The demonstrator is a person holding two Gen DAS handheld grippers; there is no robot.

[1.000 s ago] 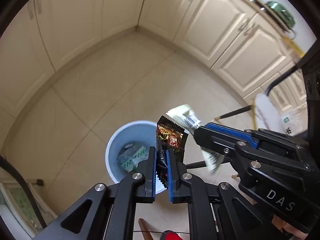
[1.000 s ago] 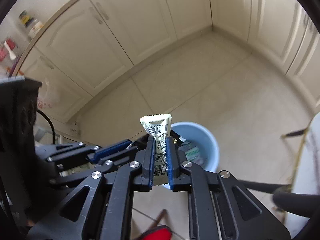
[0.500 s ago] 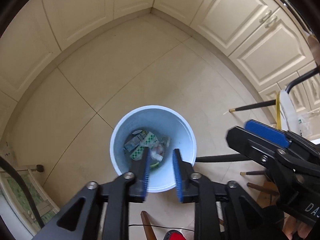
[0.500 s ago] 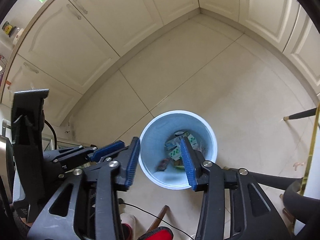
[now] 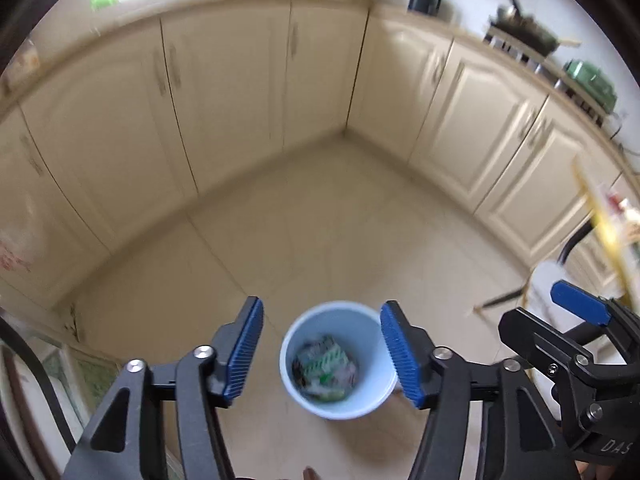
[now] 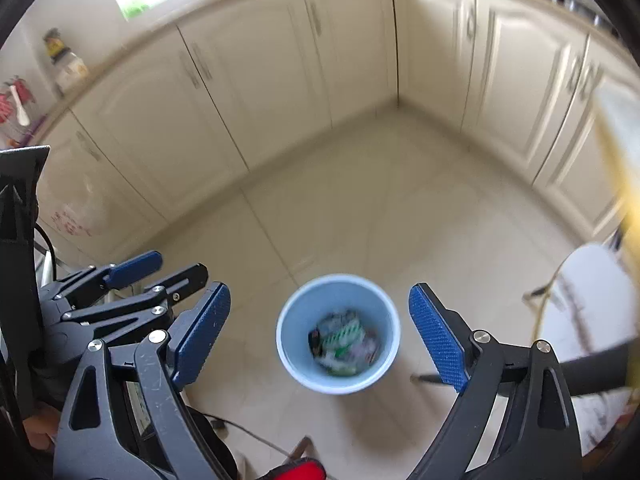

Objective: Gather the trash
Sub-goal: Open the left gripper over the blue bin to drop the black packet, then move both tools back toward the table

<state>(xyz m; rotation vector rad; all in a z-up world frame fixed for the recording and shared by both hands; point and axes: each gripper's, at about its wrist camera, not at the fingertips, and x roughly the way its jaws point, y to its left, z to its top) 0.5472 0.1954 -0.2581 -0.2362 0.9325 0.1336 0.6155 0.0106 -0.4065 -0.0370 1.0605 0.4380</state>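
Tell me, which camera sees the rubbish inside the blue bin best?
The right wrist view: the blue bin sits clear between the fingers, its whole rim showing around the rubbish. In the left wrist view, one pad overlaps the rim, and the rubbish is equally blurry.

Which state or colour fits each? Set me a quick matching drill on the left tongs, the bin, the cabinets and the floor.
Column one:
1. left tongs
2. bin
3. cabinets
4. floor

Column two:
a. cream doors along the walls
b. open, nothing between the pads
c. beige tiles
d. light blue, wrappers inside

Pairs: 1-b, 2-d, 3-a, 4-c
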